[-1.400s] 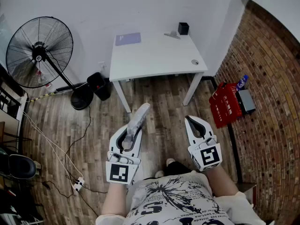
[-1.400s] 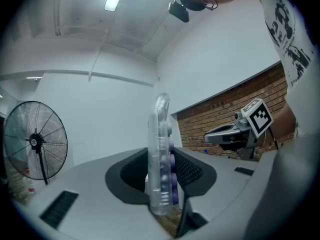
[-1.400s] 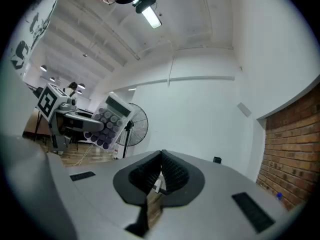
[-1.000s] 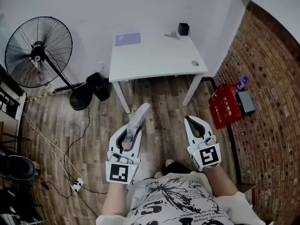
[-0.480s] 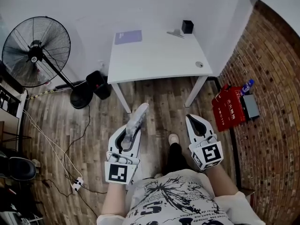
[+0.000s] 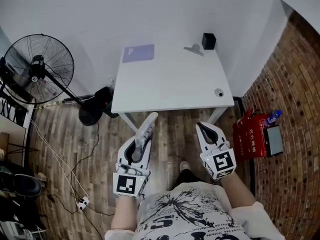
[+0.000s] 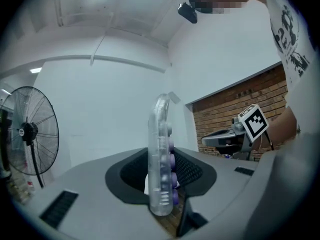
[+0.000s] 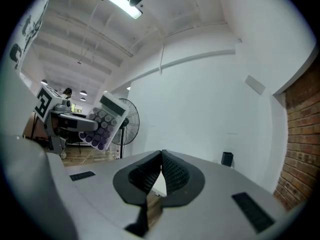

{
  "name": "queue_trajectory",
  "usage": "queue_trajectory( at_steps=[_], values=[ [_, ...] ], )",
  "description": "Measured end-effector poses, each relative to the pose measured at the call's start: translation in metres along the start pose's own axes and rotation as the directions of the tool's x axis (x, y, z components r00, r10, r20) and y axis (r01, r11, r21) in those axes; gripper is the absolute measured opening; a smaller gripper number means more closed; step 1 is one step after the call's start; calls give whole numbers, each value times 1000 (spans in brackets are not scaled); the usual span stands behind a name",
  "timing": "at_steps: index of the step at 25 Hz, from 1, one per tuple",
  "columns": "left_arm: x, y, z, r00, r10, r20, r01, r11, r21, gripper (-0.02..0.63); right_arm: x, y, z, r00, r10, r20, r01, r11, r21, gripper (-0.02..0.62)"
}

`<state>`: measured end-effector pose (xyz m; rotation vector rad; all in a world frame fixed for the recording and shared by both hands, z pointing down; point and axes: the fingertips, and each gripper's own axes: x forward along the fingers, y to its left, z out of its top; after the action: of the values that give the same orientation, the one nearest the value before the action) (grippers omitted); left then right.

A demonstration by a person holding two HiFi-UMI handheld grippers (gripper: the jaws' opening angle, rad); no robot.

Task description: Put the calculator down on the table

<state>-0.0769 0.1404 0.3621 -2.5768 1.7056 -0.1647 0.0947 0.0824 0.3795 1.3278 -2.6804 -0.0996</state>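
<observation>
calculator [image 6: 146, 129] on edge, long axis toward table [image 6: 170, 84] at frame top, pinched in left gripper [image 6: 140, 146], right gripper [image 6: 201, 127] jaws pressed together

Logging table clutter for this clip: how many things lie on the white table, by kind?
Flat lavender rectangular sheet: 1
Small black box: 1
Small grey flat wedge-shaped piece: 1
Small round grey disc: 1
Total: 4
The clear plastic calculator with purple keys is in the left claw, not counted.
</observation>
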Motion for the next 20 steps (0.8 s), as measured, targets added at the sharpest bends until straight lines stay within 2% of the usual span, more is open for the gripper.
queue_trajectory(
  at_steps=[5, 10, 13, 16, 20],
  values=[
    [93, 15, 17, 999, 40, 22, -39, 999, -27, 142, 66, -74, 9, 999, 47, 11, -46, 999, -25, 15],
    [160, 24, 19, 996, 66, 54, -62, 996, -71, 142, 116, -123, -4, 998, 64, -17, -65, 997, -37, 14],
    [191, 37, 6, 999, 49, 3, -49, 996, -73, 141, 144, -136, -7, 997, 70, -33, -71, 997, -24, 15],
    [219, 51, -15, 994, 18, -110, -23, 999, -43, 141, 172, -151, -13, 997, 65, -47, -66, 998, -20, 15],
    [268, 80, -13, 1000, 0, -25, -1, 998, -56, 141, 215, -179, -26, 998, 3, -65, -4, 1000, -10, 15]
  ],
)
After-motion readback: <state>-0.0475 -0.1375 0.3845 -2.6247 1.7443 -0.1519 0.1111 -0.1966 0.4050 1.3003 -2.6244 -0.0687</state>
